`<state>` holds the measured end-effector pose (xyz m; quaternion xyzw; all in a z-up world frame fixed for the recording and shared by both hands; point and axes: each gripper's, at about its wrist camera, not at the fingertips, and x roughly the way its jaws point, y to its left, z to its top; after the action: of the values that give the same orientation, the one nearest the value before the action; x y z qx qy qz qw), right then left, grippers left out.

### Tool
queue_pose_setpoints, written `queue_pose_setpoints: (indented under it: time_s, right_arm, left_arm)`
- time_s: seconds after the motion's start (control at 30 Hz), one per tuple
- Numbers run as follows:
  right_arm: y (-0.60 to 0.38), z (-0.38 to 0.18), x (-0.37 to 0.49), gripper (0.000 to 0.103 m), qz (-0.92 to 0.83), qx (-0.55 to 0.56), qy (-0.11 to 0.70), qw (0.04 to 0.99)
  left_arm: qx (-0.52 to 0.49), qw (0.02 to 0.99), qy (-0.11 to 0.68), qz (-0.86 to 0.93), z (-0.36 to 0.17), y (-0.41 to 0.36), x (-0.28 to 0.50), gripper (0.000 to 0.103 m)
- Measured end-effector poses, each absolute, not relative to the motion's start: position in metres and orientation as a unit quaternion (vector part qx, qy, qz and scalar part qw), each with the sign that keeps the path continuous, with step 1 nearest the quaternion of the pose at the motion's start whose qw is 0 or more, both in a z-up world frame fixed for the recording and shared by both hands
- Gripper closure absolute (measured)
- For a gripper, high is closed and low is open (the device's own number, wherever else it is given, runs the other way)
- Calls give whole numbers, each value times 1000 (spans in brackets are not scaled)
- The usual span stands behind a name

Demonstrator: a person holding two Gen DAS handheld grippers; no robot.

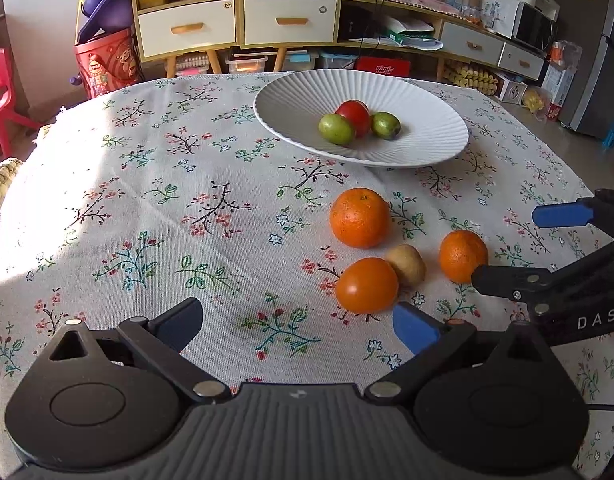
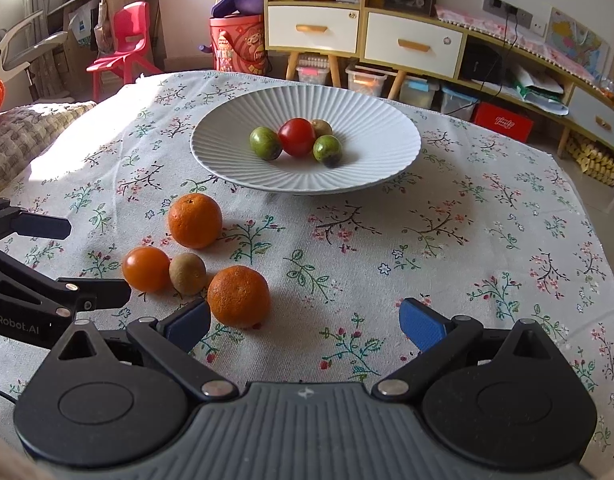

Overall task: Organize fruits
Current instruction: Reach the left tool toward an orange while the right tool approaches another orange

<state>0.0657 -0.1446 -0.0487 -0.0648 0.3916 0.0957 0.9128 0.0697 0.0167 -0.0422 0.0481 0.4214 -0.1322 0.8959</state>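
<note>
Partly done: in the white ribbed plate (image 2: 243,176) already a red tomato (image 2: 296,136), two green fruits and a brownish one; left on the floral cloth (image 2: 447,240), two oranges, an orange tomato (image 2: 146,269) and a kiwi (image 2: 187,273). Both claws spread wide and empty, left gripper (image 1: 298,320) just beside the orange tomato, right gripper (image 2: 305,322) next to the nearer orange (image 2: 238,296). Plenty of bare cloth around the cluster, table edges well away

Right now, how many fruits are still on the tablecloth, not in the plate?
4. A big orange nearest the plate, a smooth orange tomato touching a brown kiwi, and another orange nearest the right claw.
</note>
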Motion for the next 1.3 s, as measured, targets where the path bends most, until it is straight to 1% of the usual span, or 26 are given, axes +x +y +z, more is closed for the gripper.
queue_pose_setpoints:
  time_s: [0.17, 0.23, 0.37, 0.53, 0.7, 0.73, 0.8, 0.83, 0.9, 0.93, 0.97, 1.17, 1.3]
  right_arm:
    - [-140, -54, 66, 2, 105, -78, 395, 909]
    - [-138, -56, 66, 3, 104, -84, 397, 908]
    - [-138, -59, 68, 3, 102, -89, 401, 906]
    - [-138, -61, 68, 3, 100, -88, 403, 905]
    - [-137, -61, 68, 3, 101, -89, 403, 905]
    - [-137, -61, 68, 3, 101, -90, 402, 905]
    - [-137, -61, 68, 3, 102, -90, 402, 906]
    - [-137, -61, 68, 4, 102, -90, 402, 906]
    - [-136, -61, 68, 4, 103, -91, 401, 906]
    - [-136, -61, 68, 4, 103, -90, 401, 906]
    - [-136, -61, 68, 4, 103, -90, 401, 906]
    - [-134, -60, 68, 6, 105, -94, 399, 906]
    - [-132, -59, 68, 12, 109, -95, 397, 907]
  left_arm:
    - [53, 896, 418, -137, -44, 14, 69, 12]
    - [53, 895, 418, -144, -44, 12, 70, 15]
    - [54, 892, 422, -155, -47, 9, 71, 28]
    - [58, 892, 420, -160, -49, 6, 71, 34]
    - [58, 892, 416, -166, -49, 2, 73, 43]
    - [56, 893, 414, -169, -48, 1, 74, 46]
    - [50, 893, 410, -178, -48, 1, 74, 57]
    - [48, 893, 408, -182, -47, 1, 73, 61]
    - [44, 893, 405, -192, -47, 0, 72, 74]
    - [43, 893, 403, -196, -46, -1, 72, 77]
    - [44, 892, 403, -198, -46, -1, 71, 85]
    - [49, 891, 407, -195, -44, -2, 71, 88]
    - [48, 890, 412, -188, -43, 0, 71, 88]
